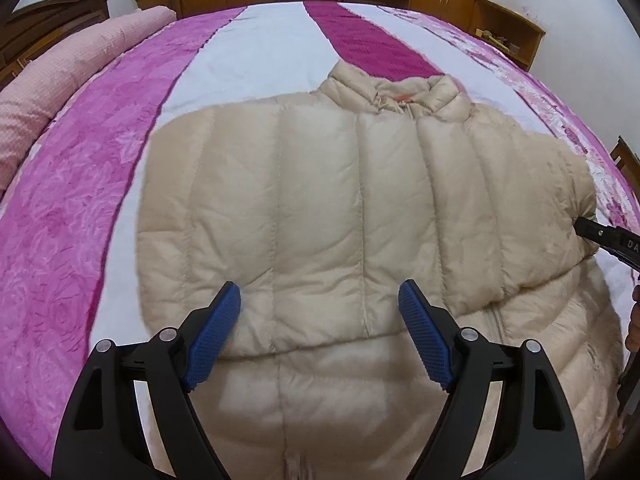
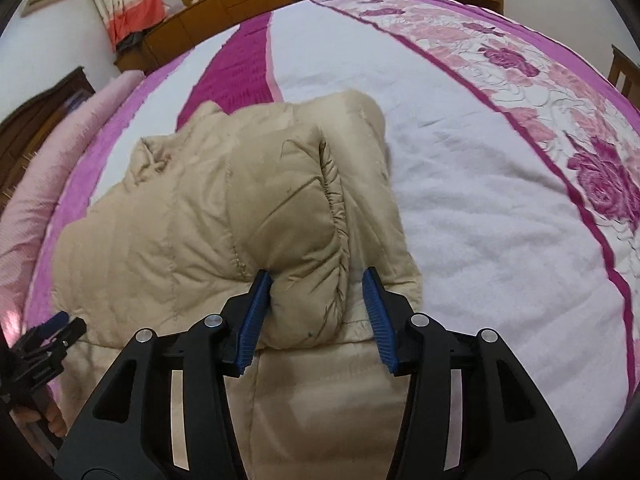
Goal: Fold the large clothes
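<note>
The beige quilted puffer jacket (image 1: pixel 320 208) lies on the pink striped bed (image 2: pixel 480 208); left tool (image 1: pixel 320 340) hovers released, right tool (image 2: pixel 316 312) straddles the folded-in sleeve (image 2: pixel 296 216), unclenched, probably to settle it.

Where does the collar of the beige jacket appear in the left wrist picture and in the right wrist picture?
Left wrist: collar upper centre, at the jacket's far end.
Right wrist: collar upper left, beyond the folded sleeve.
Shared landmark: the dark magenta stripe running away from the collar.
</note>
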`<act>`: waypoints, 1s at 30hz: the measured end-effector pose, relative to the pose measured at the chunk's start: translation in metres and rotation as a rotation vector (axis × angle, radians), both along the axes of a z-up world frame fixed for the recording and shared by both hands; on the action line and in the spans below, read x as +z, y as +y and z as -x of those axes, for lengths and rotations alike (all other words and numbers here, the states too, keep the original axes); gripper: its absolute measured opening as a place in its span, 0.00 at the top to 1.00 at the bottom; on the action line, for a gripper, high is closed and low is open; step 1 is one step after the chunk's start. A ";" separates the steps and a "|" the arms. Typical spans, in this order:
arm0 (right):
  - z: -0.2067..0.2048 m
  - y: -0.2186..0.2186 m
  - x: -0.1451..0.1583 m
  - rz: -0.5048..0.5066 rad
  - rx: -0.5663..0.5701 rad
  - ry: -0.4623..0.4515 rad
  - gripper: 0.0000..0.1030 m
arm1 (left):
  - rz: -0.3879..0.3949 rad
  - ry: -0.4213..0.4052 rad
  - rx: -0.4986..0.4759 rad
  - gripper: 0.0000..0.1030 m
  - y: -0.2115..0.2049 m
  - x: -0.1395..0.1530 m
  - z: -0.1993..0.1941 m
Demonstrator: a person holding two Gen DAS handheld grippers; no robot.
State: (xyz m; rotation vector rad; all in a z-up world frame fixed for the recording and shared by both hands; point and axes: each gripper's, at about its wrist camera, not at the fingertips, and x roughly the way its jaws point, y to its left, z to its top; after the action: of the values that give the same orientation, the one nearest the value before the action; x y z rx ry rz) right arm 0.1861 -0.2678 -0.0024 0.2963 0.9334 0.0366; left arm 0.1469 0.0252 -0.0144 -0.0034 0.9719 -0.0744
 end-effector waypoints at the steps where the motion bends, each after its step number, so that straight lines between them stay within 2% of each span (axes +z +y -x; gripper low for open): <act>1: 0.007 -0.002 0.007 0.000 0.002 -0.011 0.47 | 0.006 -0.005 -0.001 0.23 0.001 0.004 0.004; 6: 0.051 -0.008 0.039 0.001 0.053 -0.048 0.38 | 0.010 -0.031 -0.012 0.23 0.009 0.029 0.035; 10: 0.087 -0.005 0.048 0.004 0.122 -0.032 0.32 | -0.021 -0.035 -0.023 0.23 0.012 0.038 0.060; 20: 0.152 0.008 0.027 0.025 0.230 0.059 0.30 | -0.032 0.001 -0.025 0.23 0.022 0.031 0.115; 25: 0.175 0.010 0.016 0.054 0.239 0.094 0.28 | -0.024 0.006 0.001 0.23 0.031 0.025 0.135; 30: 0.191 0.017 0.001 0.087 0.251 0.126 0.25 | -0.052 0.029 0.020 0.23 0.043 0.013 0.155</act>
State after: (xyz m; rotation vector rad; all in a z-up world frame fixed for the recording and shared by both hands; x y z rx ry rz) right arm -0.0046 -0.2512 -0.0015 0.0999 1.0903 0.2093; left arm -0.0080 0.0680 -0.0019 0.0341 1.0024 -0.0310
